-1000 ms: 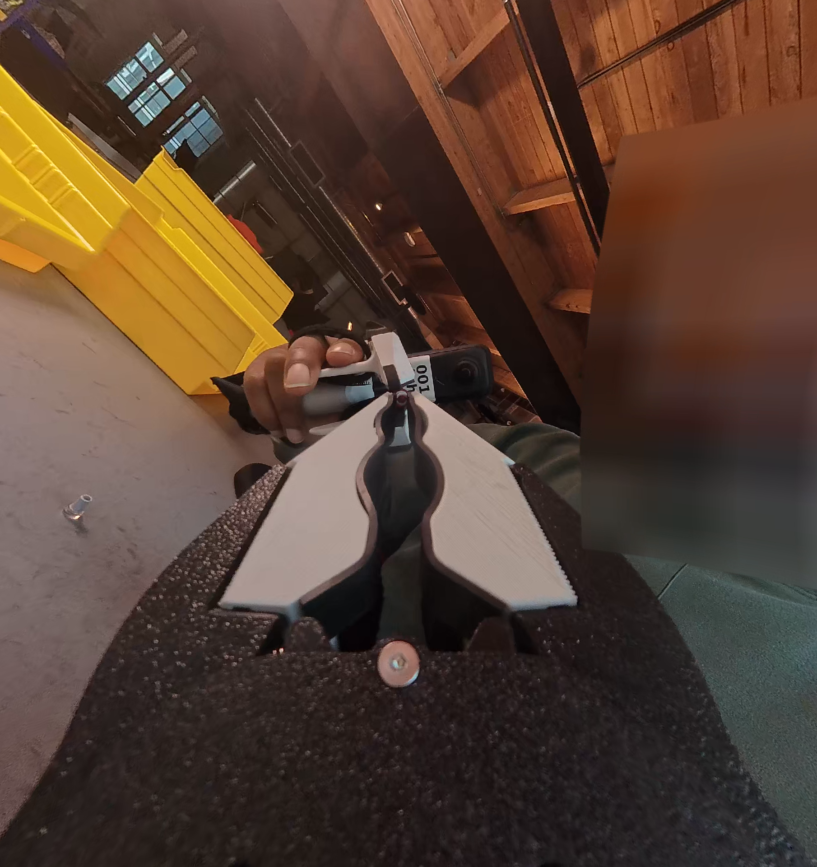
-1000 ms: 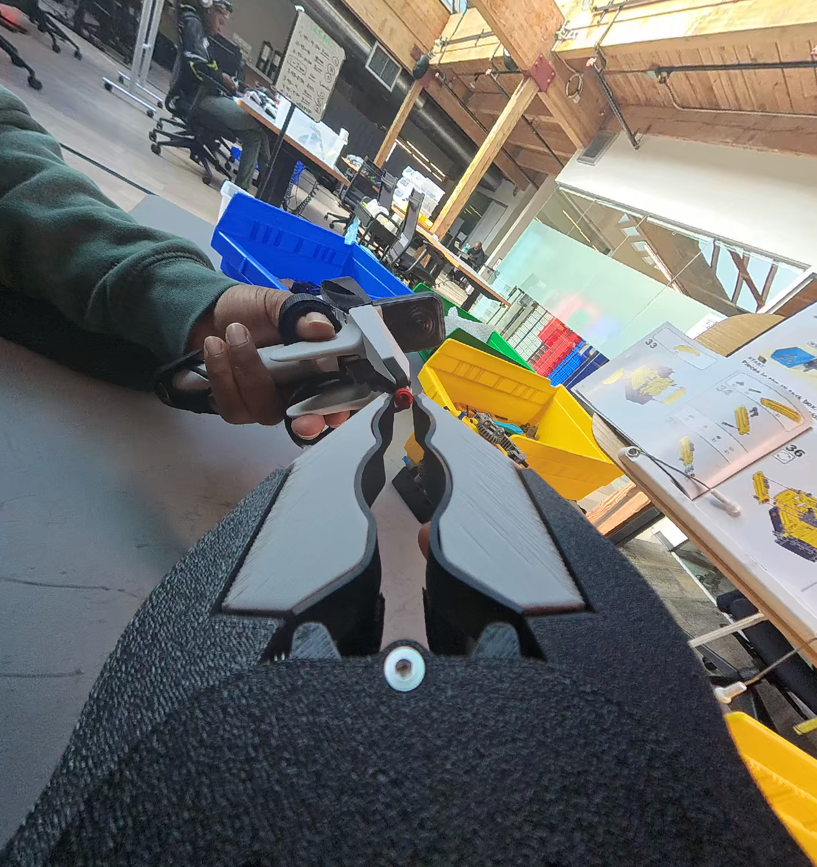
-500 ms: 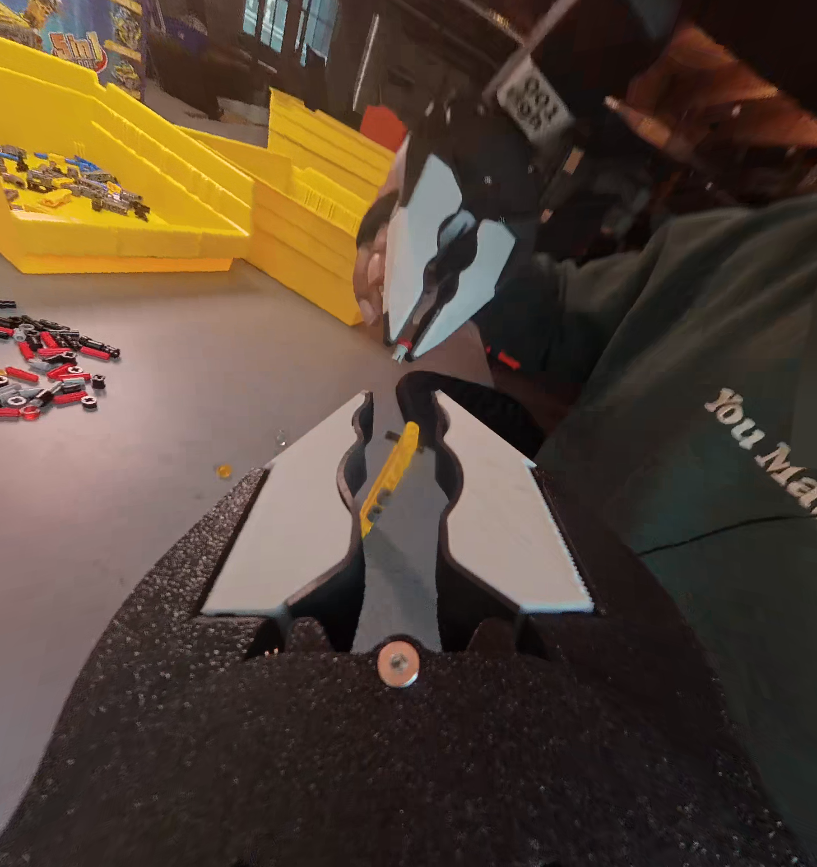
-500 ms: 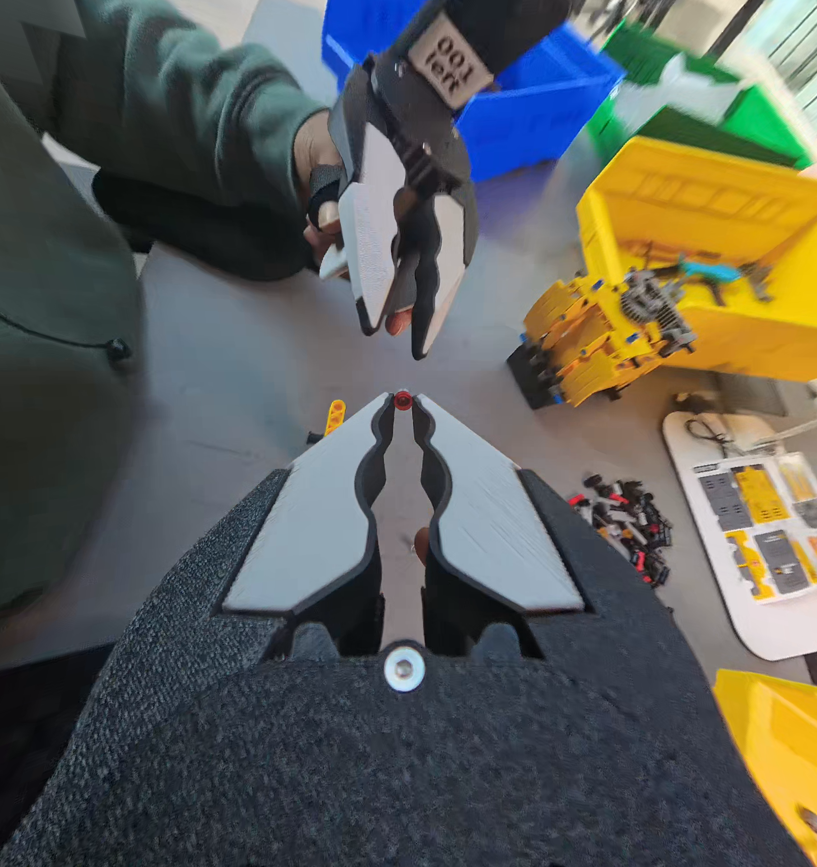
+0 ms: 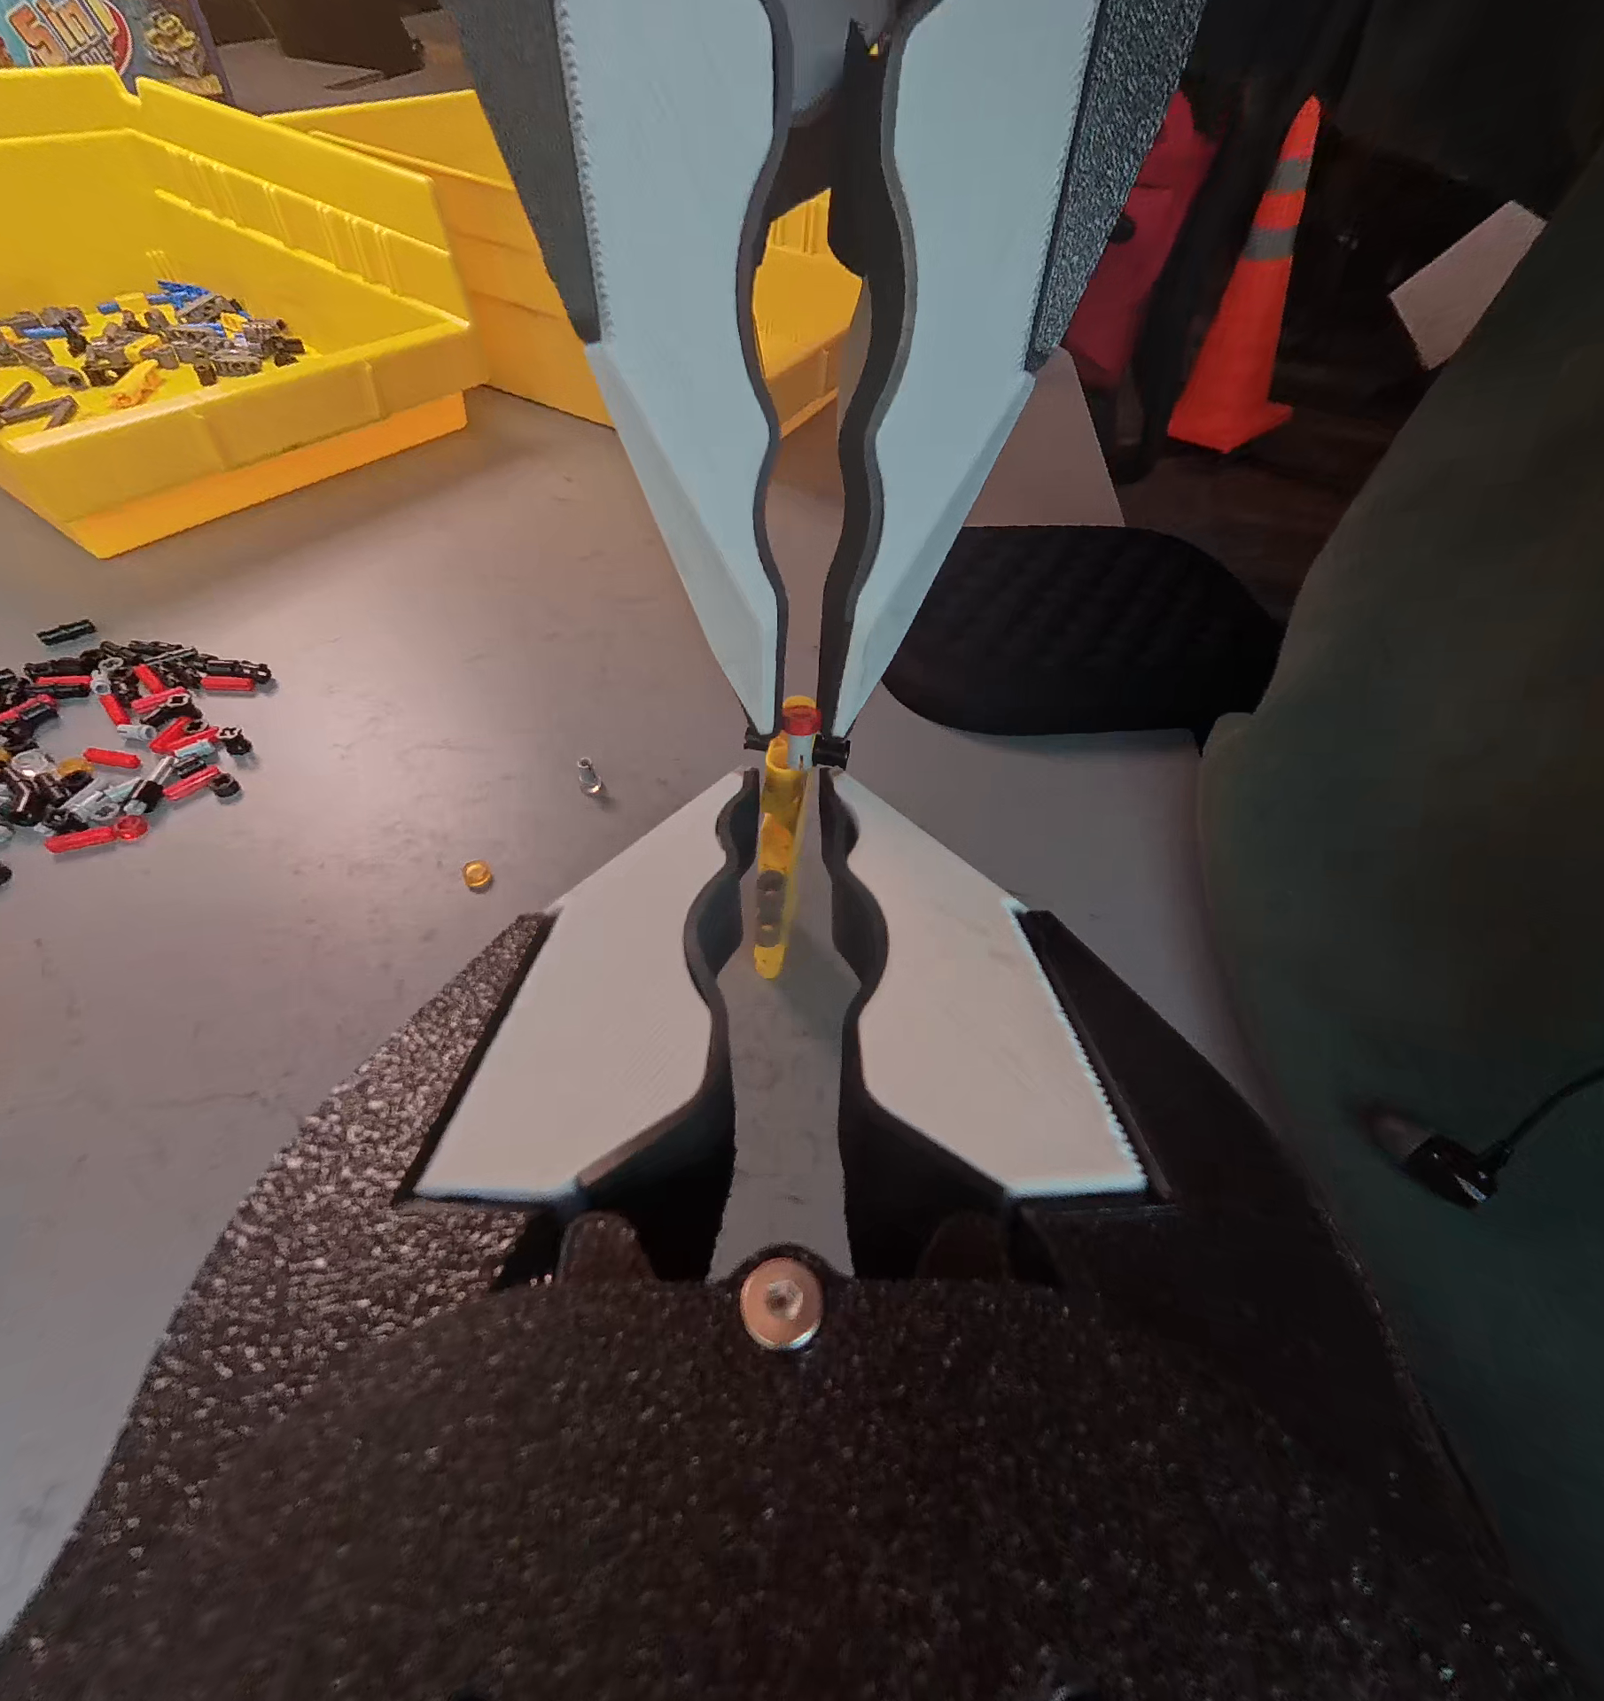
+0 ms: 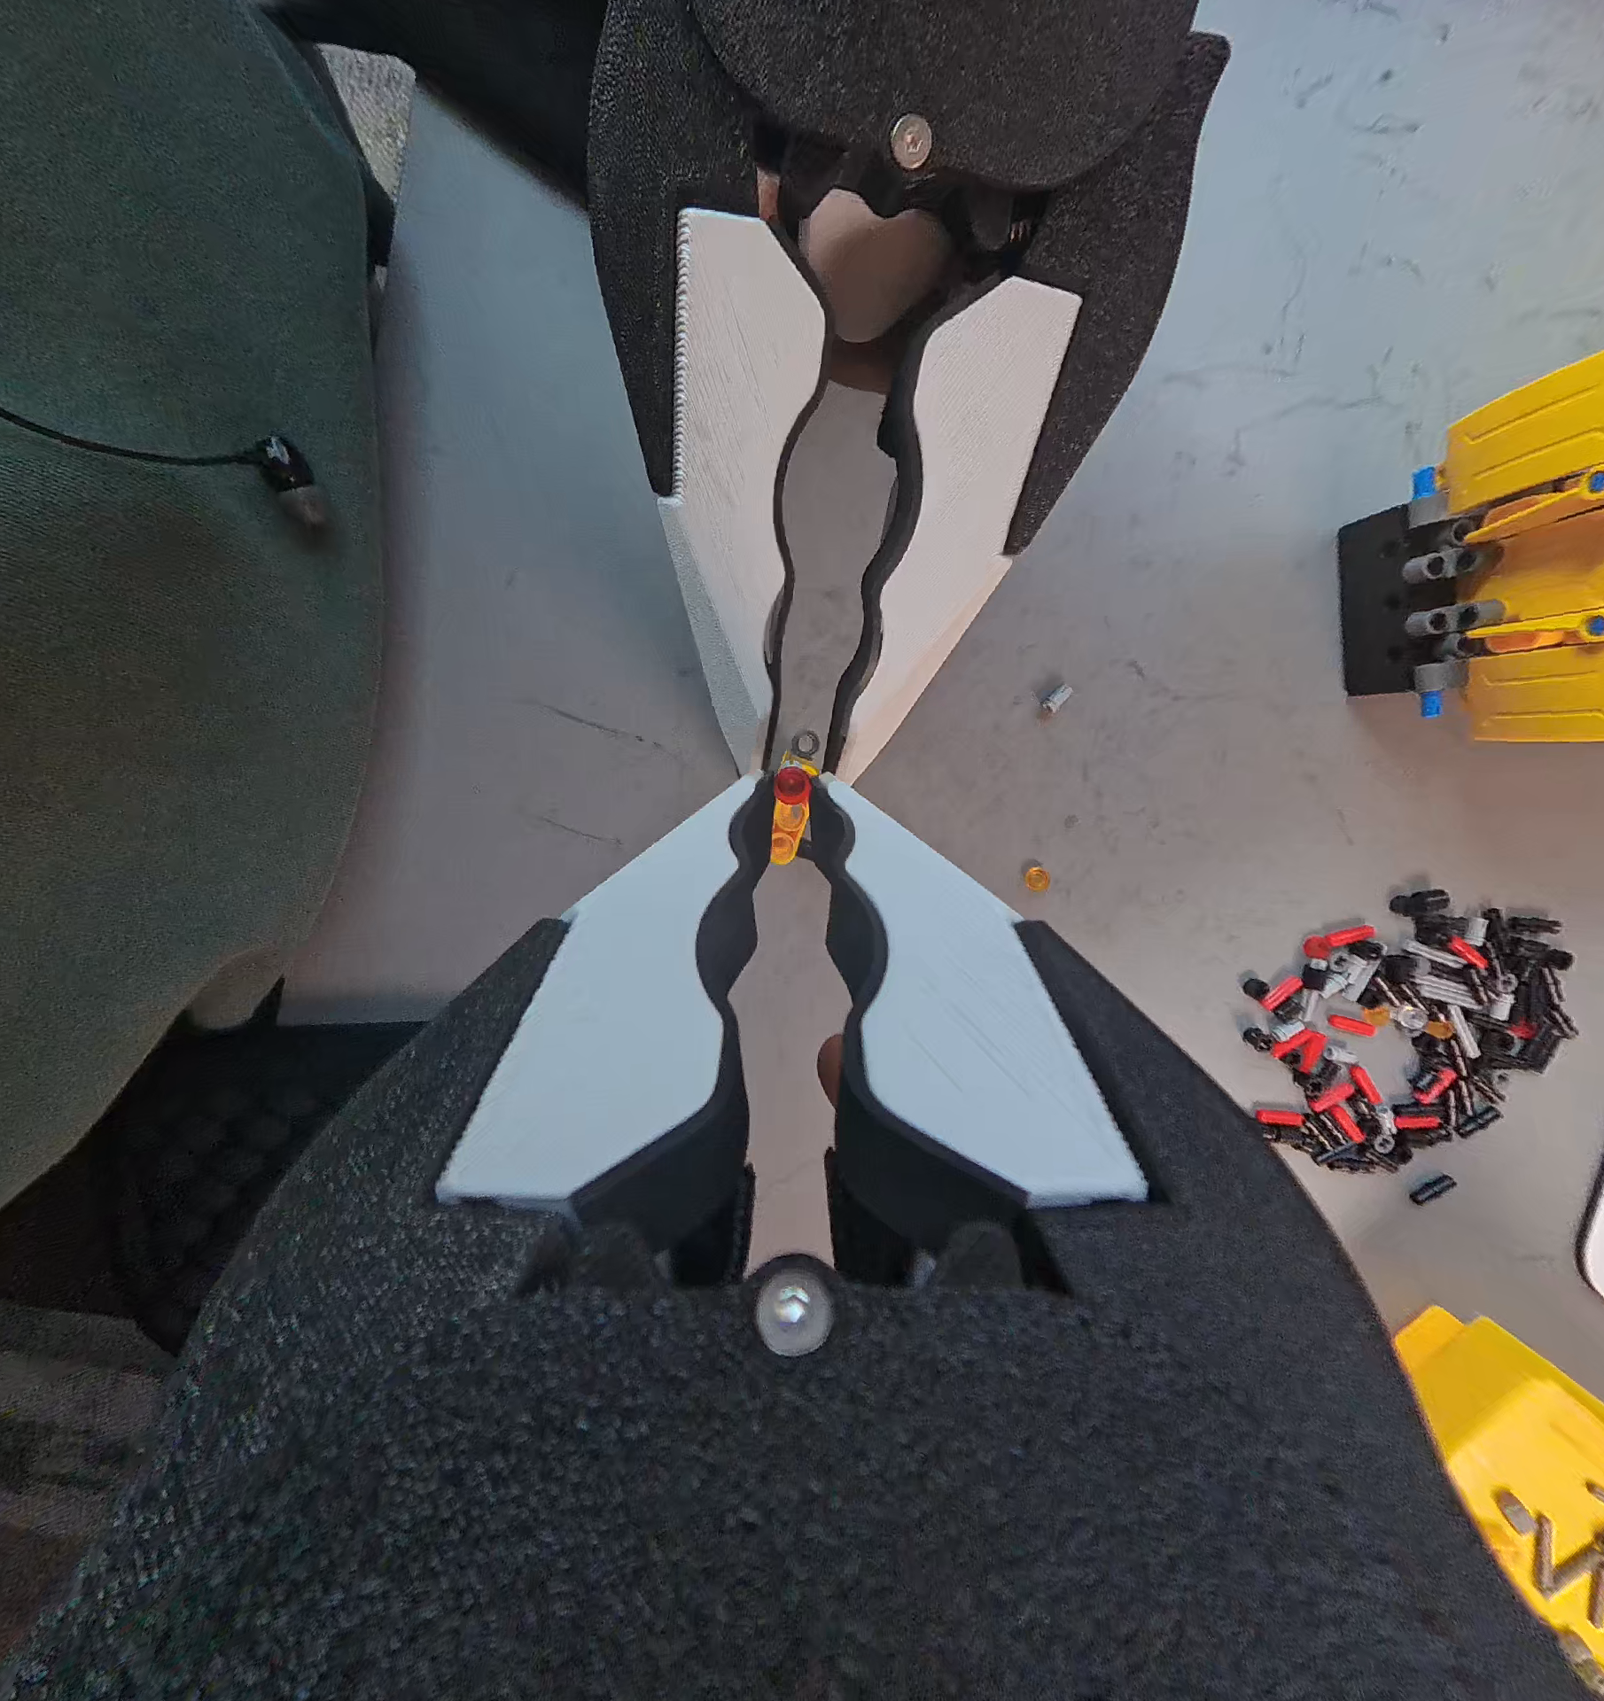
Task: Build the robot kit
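My left gripper [image 5: 784,782] is shut on a yellow holed beam [image 5: 773,884] near its upper end. The beam stands nearly upright with its lower end on the grey table [image 5: 412,920]. My right gripper [image 6: 791,784] is shut on a small red round stud [image 6: 792,785] and holds it at the top end of the beam [image 6: 785,833]. The two grippers point at each other, tip to tip. In the left wrist view the right gripper [image 5: 796,729] comes down from above with the stud [image 5: 800,717]. In the right wrist view the left gripper [image 6: 803,759] comes in from the top.
Yellow bins [image 5: 181,368] with parts stand at the back left. A pile of small red, black and grey parts [image 6: 1406,1040] lies to the right. An orange stud [image 6: 1036,876] and a grey pin [image 6: 1054,697] lie loose. A yellow model [image 6: 1535,571] is at far right. A green sleeve [image 6: 135,552] is on the left. My left and right fingertips are right by each other. Left tips and right tips are each some 12 cm from the grey pin [image 6: 1054,697].
Both grippers have swung down toward the table and come together tip to tip. The left gripper has closed on the yellow beam. The right gripper has brought the red stud to the beam's top.
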### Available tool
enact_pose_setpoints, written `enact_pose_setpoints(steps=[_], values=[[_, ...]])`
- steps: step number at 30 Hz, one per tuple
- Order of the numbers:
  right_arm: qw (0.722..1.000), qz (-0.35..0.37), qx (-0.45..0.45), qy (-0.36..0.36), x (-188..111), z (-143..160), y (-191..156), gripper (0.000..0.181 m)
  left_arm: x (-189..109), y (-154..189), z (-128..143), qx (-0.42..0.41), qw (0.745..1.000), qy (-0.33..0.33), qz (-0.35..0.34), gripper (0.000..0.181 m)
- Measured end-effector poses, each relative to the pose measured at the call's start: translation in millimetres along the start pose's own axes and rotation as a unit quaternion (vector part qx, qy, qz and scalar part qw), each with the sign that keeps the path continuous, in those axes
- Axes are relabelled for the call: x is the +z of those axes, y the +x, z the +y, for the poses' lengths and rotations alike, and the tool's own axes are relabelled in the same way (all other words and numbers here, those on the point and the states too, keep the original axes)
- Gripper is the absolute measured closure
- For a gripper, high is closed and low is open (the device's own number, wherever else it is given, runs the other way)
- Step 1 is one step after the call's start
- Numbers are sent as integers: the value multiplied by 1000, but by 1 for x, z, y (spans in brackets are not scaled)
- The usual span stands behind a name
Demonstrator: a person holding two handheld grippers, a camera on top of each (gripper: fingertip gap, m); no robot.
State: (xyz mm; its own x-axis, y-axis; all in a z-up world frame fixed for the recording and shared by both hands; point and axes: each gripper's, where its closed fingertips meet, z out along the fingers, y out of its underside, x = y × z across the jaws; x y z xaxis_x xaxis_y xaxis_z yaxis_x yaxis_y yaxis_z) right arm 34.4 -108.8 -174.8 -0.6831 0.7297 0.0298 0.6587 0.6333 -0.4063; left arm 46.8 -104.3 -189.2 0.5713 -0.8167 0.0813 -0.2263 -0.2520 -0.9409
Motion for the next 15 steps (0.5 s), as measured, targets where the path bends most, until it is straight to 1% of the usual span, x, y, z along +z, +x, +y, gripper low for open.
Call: enact_pose_setpoints(steps=[3, 10, 15], values=[[1000, 4, -4, -22, 0, 2, 1, 174, 2, 0, 1, 5, 1000, -2, -4, 174], [998, 5, -7, -58, 0, 5, 1, 174, 4, 0, 0, 12, 1000, -1, -10, 174], [994, 9, -33, -104, 0, 5, 1, 174, 6, 0, 0, 17, 1000, 1, -17, 174]])
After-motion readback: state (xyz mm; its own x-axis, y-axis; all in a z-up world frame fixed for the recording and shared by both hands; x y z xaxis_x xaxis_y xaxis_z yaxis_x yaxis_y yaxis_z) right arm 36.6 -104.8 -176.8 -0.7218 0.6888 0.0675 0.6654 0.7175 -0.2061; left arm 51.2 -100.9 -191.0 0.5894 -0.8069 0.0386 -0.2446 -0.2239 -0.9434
